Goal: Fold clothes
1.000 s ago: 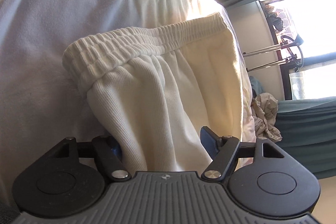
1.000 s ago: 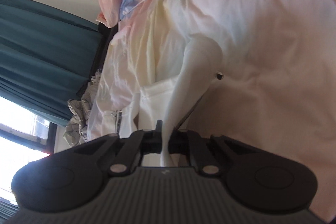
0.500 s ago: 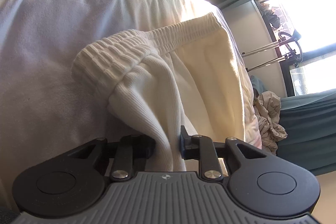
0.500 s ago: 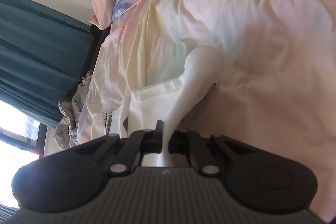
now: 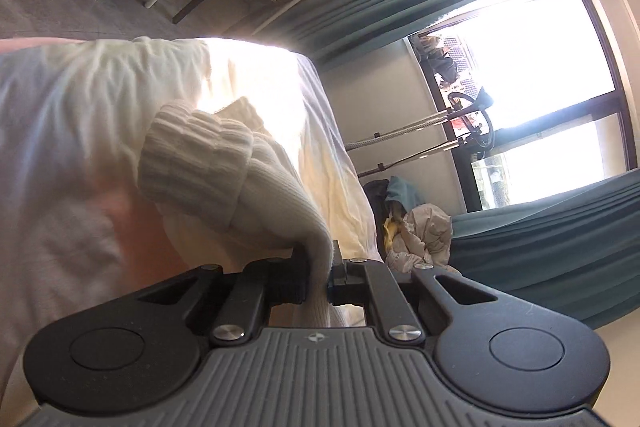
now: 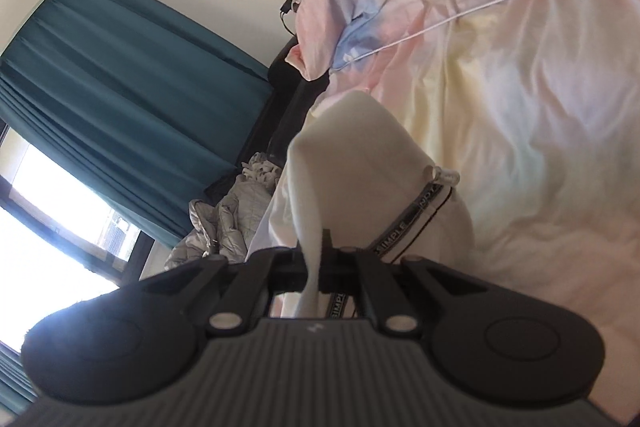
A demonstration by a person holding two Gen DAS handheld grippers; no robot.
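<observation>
1. Left gripper (image 5: 318, 277) clenched on the white garment (image 5: 224, 167) above the bed (image 5: 60, 147); right gripper (image 6: 318, 277) pinches its fabric too.
2. Far off: teal curtains (image 5: 540, 247), crumpled laundry pile (image 5: 420, 235), white cable (image 6: 460, 15).

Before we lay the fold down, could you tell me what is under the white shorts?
Under the white shorts, pinched by the left gripper and right gripper, lies the pastel tie-dye bedsheet. The patch directly beneath the hanging fabric is covered, so anything there is unseen.

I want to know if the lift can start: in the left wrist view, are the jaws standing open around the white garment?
No, the left gripper is shut, pinching the white garment near its ribbed waistband.
</observation>
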